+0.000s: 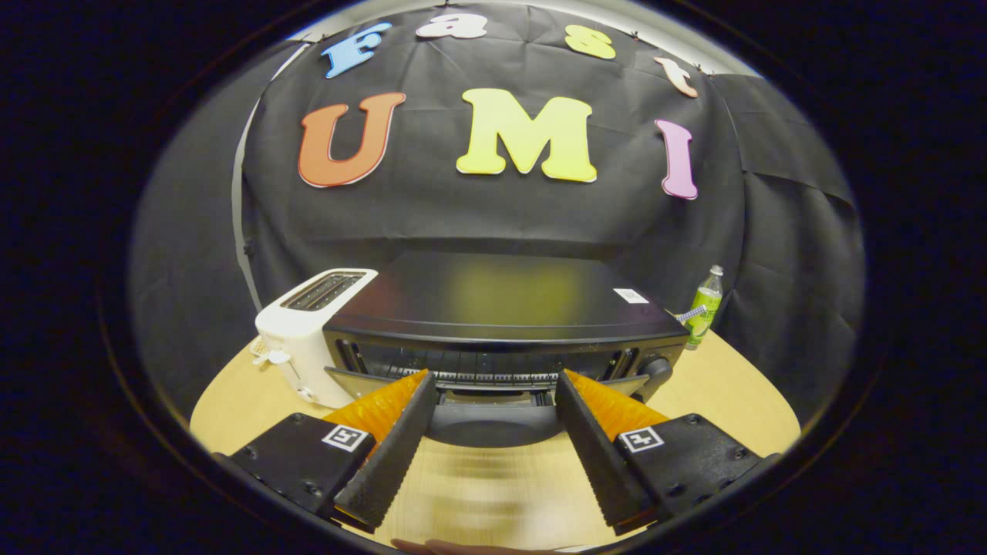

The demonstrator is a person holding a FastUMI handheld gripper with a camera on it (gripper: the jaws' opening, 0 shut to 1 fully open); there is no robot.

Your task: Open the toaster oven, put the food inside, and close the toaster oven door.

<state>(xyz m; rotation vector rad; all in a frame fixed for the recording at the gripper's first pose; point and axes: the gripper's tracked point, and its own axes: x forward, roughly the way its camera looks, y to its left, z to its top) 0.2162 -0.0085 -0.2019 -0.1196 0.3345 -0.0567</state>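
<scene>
I have the gripper [493, 385] spread wide and holding nothing, with the toaster oven [505, 324] straight ahead, just beyond the fingertips. Its door [493, 422] looks dropped open toward me, lying crosswise between the two fingers, so I judge my approach runs straight forward over it. I cannot pick out the food.

Jaws apart; toaster oven [505, 327] ahead

Black cloth wall [493, 216], wooden table [732, 385]
</scene>
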